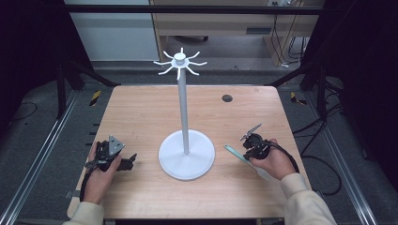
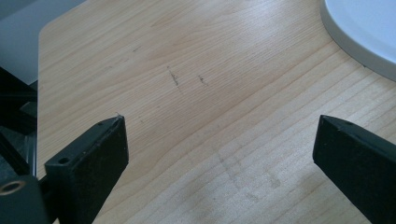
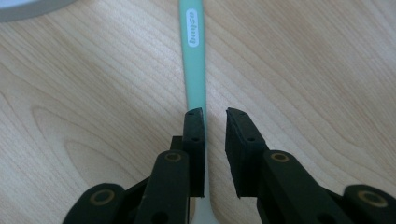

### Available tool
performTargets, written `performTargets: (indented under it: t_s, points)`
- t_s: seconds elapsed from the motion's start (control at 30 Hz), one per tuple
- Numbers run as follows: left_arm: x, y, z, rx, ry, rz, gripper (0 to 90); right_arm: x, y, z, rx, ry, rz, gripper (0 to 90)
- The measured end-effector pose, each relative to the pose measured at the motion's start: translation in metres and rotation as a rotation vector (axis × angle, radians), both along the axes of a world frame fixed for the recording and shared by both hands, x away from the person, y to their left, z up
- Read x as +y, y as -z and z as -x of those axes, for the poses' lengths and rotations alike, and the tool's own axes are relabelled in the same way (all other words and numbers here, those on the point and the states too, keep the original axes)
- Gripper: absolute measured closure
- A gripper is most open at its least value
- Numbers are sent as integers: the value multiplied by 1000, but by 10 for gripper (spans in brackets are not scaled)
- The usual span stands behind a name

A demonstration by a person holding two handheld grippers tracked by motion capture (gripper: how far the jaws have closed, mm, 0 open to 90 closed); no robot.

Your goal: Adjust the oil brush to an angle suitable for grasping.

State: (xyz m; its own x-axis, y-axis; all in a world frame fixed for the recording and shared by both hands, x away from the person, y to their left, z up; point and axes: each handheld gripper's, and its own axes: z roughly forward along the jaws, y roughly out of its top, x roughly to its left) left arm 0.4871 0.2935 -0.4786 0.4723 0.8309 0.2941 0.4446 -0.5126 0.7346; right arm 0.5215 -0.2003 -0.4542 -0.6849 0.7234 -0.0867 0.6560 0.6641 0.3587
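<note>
On a pale wooden table (image 1: pixel 141 117), the right gripper (image 3: pixel 215 114) hangs low over a slim mint-green plastic toothbrush (image 3: pixel 194 60), its black jaws a narrow gap apart with the handle running under that gap and close against the left-hand jaw, and the pads do not appear to press on it. The step in hand looks like the pick-up or set-down of the toothbrush, which lies flat and points ahead of the jaws toward the white round-based hook stand (image 1: pixel 186 154); a firm grasp would call for squeezing squarely across the handle. The left gripper (image 2: pixel 219 140) rests wide open over bare wood, the stand's base just beyond it.
</note>
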Motion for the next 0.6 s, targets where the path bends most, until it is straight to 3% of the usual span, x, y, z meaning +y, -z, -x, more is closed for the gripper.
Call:
performTargets:
  t_s: [0.3,0.6]
  points:
    - [0,0,0,0,1,0,30,1,7,-2,56,-18,16,712]
    - [0,0,-1,3,4,-6,30,0,8,-2,86,-24,31,743]
